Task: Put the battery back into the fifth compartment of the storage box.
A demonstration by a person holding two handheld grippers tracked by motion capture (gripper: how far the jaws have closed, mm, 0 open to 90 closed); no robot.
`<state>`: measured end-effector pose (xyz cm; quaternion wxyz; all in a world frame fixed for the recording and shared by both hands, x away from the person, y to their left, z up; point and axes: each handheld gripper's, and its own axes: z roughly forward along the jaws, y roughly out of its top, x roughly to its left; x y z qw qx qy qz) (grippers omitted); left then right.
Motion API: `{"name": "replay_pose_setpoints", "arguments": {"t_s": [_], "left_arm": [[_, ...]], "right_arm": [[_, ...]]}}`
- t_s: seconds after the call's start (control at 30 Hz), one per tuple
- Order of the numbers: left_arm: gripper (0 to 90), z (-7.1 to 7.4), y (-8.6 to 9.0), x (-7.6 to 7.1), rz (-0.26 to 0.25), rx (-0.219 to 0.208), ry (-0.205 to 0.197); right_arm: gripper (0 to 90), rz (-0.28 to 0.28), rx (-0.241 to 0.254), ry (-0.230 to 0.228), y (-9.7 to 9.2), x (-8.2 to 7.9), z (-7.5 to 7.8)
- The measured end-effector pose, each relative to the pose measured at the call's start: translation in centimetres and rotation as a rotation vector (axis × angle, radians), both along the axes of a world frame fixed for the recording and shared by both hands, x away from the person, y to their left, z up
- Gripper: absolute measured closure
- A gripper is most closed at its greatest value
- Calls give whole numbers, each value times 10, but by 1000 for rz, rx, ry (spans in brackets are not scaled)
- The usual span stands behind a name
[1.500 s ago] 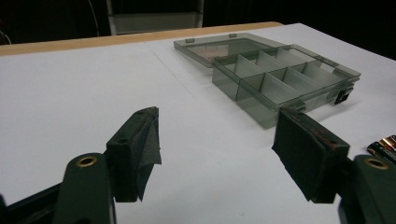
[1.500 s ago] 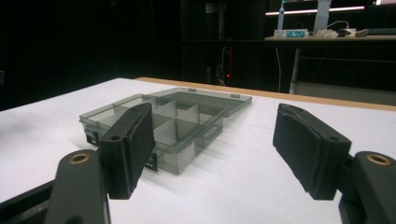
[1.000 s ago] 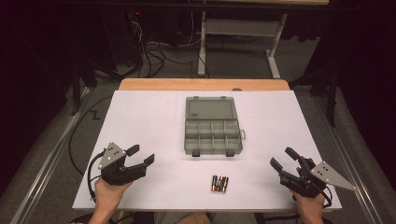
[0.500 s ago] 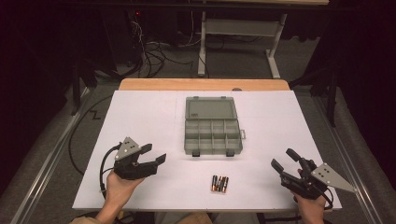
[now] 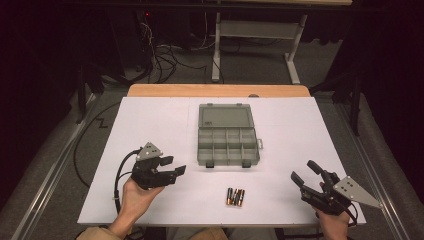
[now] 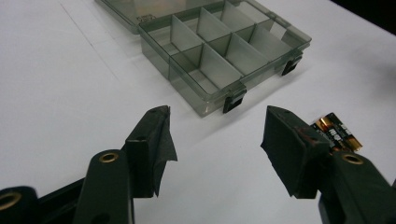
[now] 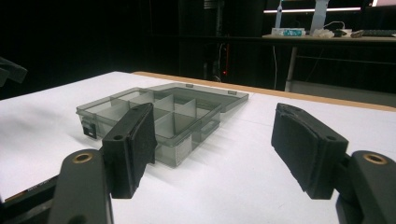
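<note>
A clear grey compartment box [image 5: 227, 161] lies open at the middle of the white table, its lid flat behind it and its compartments empty. A small cluster of batteries [image 5: 234, 196] lies in front of it. My left gripper [image 5: 176, 165] is held to the left of the batteries, pointing right toward them. Its jaws have just been closing, with nothing between them. In the left gripper view, the left gripper [image 6: 217, 130] frames bare table, the batteries [image 6: 337, 133] sit behind the right jaw, and the box [image 6: 187, 79] lies beyond. My right gripper [image 5: 302, 170] rests open at the front right.
The white sheet [image 5: 150, 125] covers the table, with a wooden edge [image 5: 220, 90] at the far side. In the right gripper view, the right gripper [image 7: 212, 135] faces the box [image 7: 187, 140]. Cables and a desk frame [image 5: 250, 30] stand on the dark floor behind.
My left gripper has moved right toward the batteries and turned to point at them, and its jaws stand narrower than before. The right gripper has stayed where it was.
</note>
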<state>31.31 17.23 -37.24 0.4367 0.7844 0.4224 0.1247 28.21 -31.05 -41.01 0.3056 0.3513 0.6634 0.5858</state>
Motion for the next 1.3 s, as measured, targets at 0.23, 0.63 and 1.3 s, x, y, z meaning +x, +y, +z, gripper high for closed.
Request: {"name": "replay_pose_setpoints", "arguments": {"t_s": [0.23, 0.63, 1.3], "left_arm": [[412, 0, -14, 3, -43, 41, 22], [411, 2, -43, 9, -108, 83, 54], [414, -1, -71, 17, -145, 120, 124]], "right_arm": [[320, -1, 0, -4, -1, -1, 0], [323, 0, -19, -13, 0, -3, 0], [325, -1, -37, -12, 0, -5, 0]]}}
